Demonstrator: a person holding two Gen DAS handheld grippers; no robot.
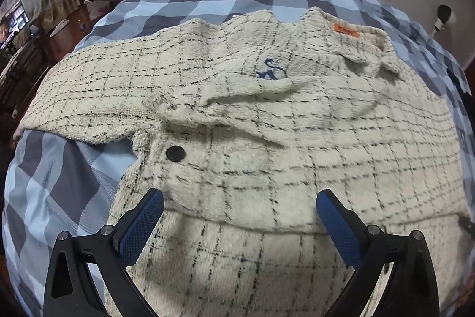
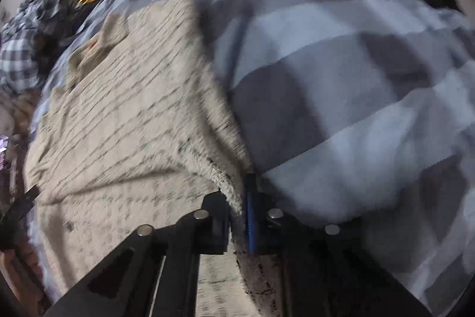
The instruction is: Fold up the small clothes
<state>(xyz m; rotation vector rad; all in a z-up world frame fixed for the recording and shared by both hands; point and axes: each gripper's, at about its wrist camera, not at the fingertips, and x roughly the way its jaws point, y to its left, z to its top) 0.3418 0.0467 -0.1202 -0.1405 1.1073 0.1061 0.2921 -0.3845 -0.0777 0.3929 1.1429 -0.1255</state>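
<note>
Fabric fills both views: a cream fleece shirt with a thin black grid pattern [image 1: 267,124] lies spread face-up on a blue and grey checked bedcover [image 1: 68,177], its collar and orange label [image 1: 345,30] at the far end and its hem nearest the cameras. The long axis of the garment runs away from both claws, so each hand stands at the hem end. The right gripper [image 2: 237,216] has its jaws pinched tight on the shirt's right side edge, where the cream cloth meets the bedcover; the fabric bunches into the narrow gap between the pads. The left gripper [image 1: 239,216] hovers with its jaws spread wide just over the lower front panel, near the black button [image 1: 175,153], holding nothing. Its blue fingers [image 1: 142,228] straddle the cloth without pressing it. Judging by this, the right side is secured first, and the left claw probably needs to shift outward to the opposite side edge before any fold across the long axis can start.
</note>
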